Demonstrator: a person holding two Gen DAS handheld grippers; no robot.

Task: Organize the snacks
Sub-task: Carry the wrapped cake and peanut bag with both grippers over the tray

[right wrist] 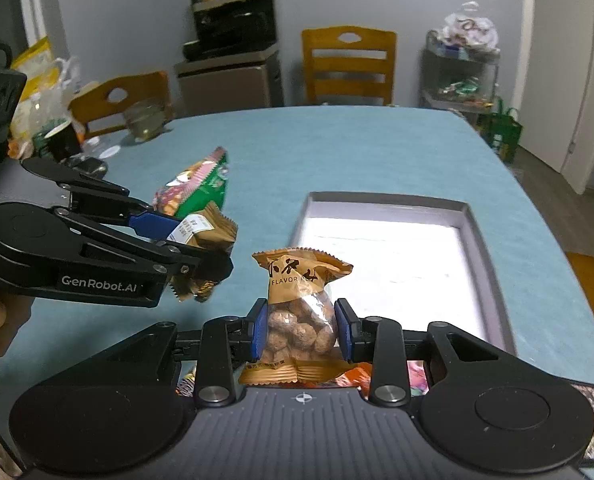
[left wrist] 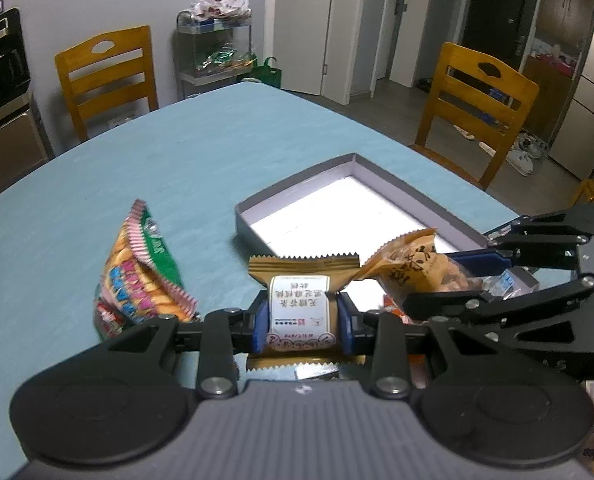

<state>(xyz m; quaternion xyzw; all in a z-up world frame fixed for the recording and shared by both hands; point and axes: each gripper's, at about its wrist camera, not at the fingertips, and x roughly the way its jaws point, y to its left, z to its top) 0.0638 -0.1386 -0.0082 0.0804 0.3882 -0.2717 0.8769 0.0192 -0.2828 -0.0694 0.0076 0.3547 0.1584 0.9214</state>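
Observation:
My left gripper [left wrist: 303, 320] is shut on a gold-brown pastry packet [left wrist: 301, 276] with a white label, held above the table. My right gripper [right wrist: 302, 330] is shut on an orange packet of coated nuts [right wrist: 303, 300]. In the left wrist view the right gripper [left wrist: 453, 276] comes in from the right with the nut packet [left wrist: 413, 264]. In the right wrist view the left gripper [right wrist: 189, 248] shows at left with the pastry packet [right wrist: 211, 232]. An open grey box [left wrist: 257, 208] with a white floor lies ahead; it also shows in the right wrist view [right wrist: 485, 256]. A green and orange snack bag [left wrist: 137, 268] lies left of it.
The teal table [left wrist: 157, 160] has wooden chairs [left wrist: 105, 76] around it. A glass jar [right wrist: 145, 120], a dark cup [right wrist: 63, 140] and bags stand at the far left edge in the right wrist view. More snack packets [right wrist: 357, 376] lie under my right gripper.

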